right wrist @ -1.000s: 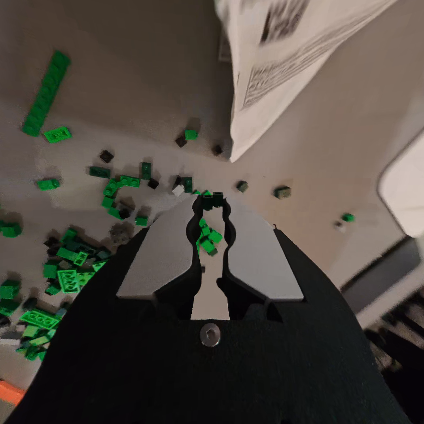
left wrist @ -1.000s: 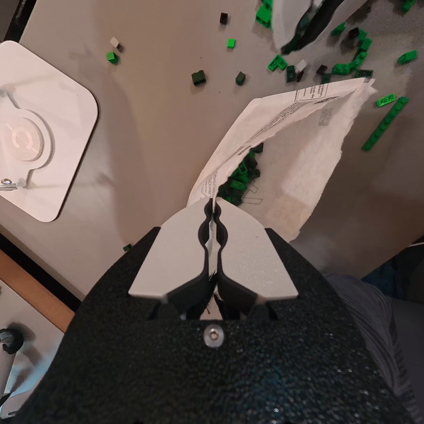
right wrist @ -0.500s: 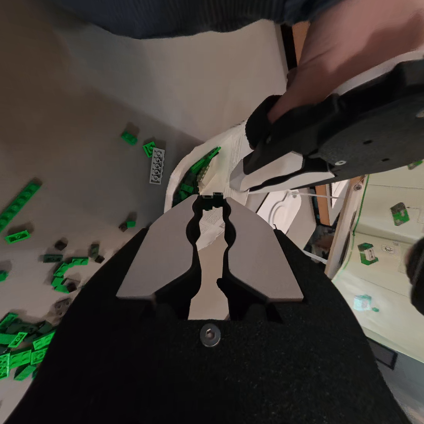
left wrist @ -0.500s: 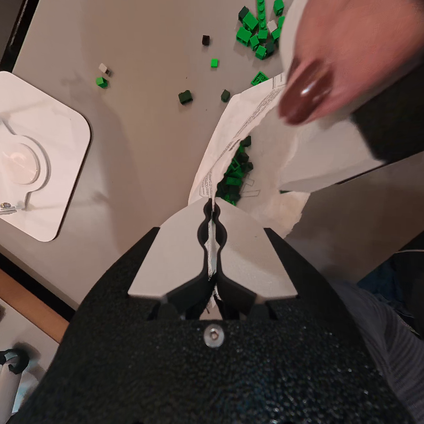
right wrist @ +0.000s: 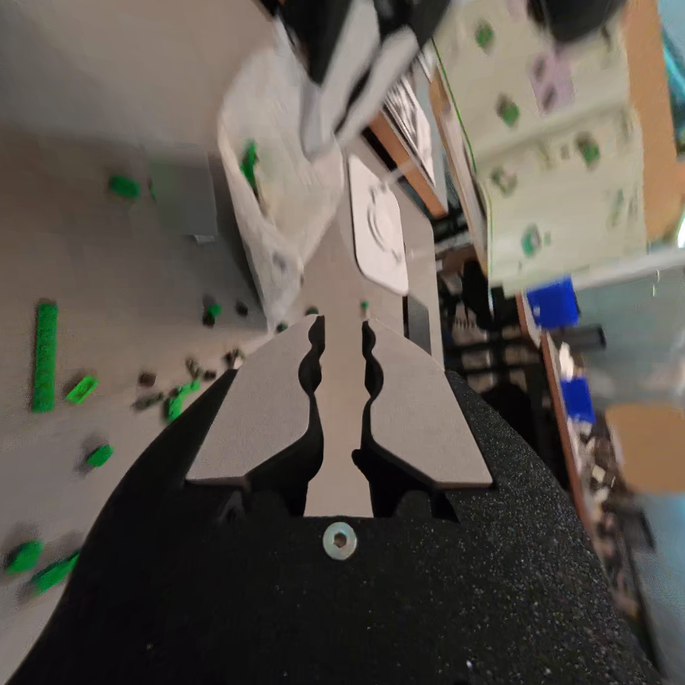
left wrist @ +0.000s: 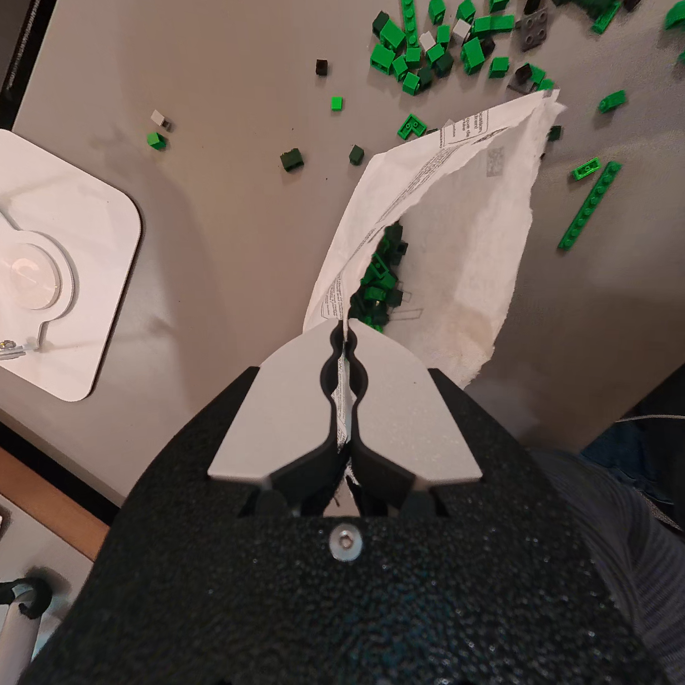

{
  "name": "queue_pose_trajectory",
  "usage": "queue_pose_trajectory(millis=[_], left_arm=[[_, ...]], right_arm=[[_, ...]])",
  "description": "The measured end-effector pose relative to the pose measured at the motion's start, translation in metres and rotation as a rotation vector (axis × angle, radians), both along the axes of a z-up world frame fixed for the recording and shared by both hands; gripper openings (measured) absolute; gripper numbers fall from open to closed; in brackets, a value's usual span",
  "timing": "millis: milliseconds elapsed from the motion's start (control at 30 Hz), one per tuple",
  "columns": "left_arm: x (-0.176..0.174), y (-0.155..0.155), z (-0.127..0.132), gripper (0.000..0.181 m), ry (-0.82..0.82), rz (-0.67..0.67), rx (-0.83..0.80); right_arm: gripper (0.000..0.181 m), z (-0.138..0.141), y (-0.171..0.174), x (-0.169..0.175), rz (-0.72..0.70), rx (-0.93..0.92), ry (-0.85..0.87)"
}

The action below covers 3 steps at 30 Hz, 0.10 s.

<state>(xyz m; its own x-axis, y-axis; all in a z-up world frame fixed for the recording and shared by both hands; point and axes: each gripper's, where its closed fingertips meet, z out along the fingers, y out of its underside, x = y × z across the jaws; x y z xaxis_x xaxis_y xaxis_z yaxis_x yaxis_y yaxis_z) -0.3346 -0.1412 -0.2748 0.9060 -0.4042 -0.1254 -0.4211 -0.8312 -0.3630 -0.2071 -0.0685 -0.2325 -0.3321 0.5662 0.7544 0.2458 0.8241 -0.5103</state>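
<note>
Pinching the torn edge of the white paper bag (left wrist: 463,237) at frame centre as before, the left gripper (left wrist: 344,328) keeps it gaping over green bricks (left wrist: 378,281), while the right gripper (right wrist: 343,318), spread and empty now, has dropped its small dark brick and swung away.

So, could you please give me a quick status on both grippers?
Left gripper shut on white paper bag, green bricks inside. Right gripper open, empty, above table.
</note>
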Motion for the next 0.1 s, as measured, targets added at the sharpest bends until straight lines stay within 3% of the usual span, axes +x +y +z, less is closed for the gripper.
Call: queue_pose_trajectory(millis=[33,100], left_arm=[[0.000,0.000,0.000,0.000,0.001,0.000,0.000],[-0.001,-0.001,0.000,0.000,0.001,0.008,-0.002]], right_arm=[[0.017,-0.008,0.016,0.017,-0.080,-0.052,0.022],[0.012,-0.024,0.048,0.050,-0.232,-0.147,0.088]])
